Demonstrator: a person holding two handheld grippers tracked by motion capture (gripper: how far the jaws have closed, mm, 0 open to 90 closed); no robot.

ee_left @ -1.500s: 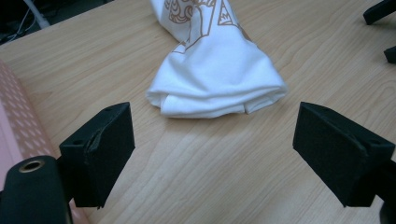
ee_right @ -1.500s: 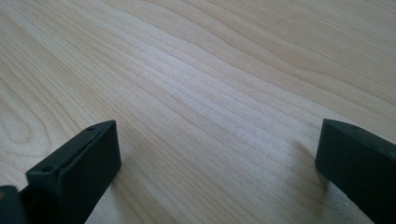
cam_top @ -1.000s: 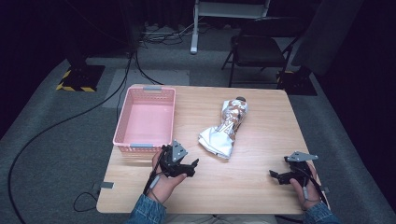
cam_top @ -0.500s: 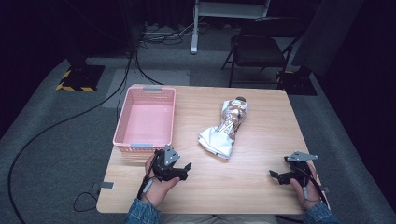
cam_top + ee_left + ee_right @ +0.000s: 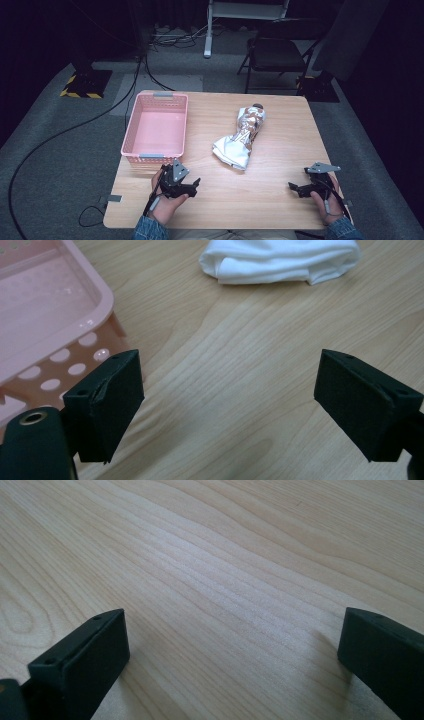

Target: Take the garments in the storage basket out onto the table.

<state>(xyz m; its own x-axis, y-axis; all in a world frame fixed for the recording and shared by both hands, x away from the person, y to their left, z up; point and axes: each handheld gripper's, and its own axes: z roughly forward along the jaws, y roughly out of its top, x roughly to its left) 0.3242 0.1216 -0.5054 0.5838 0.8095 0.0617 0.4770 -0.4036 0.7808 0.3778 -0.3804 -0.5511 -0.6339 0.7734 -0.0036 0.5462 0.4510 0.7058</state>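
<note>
We see the left claw [image 5: 192, 185] low over the desk [image 5: 260, 195], near its front edge and toward the front left corner. Its jaws stand wide apart and nothing is between them; in the left gripper view the two black pads [image 5: 107, 402] frame only bare wood. The right claw [image 5: 295, 189] is near the front right corner of the desk, well apart from the left one. Its jaws are also wide apart and hold nothing, with only wood grain between them in the right gripper view [image 5: 230, 665].

The silver and white bundle [image 5: 241, 137] lies in the middle of the desk, a little toward the back, with its long side running from the back edge toward the front. Its wide white end points to the front, and this end shows at the top of the left gripper view [image 5: 280, 260]. The bundle is near the left claw but not touching it.

The pink basket [image 5: 131, 136] stands along the left edge of the desk, just behind the left claw. One corner of it shows in the left gripper view [image 5: 60, 360].
</note>
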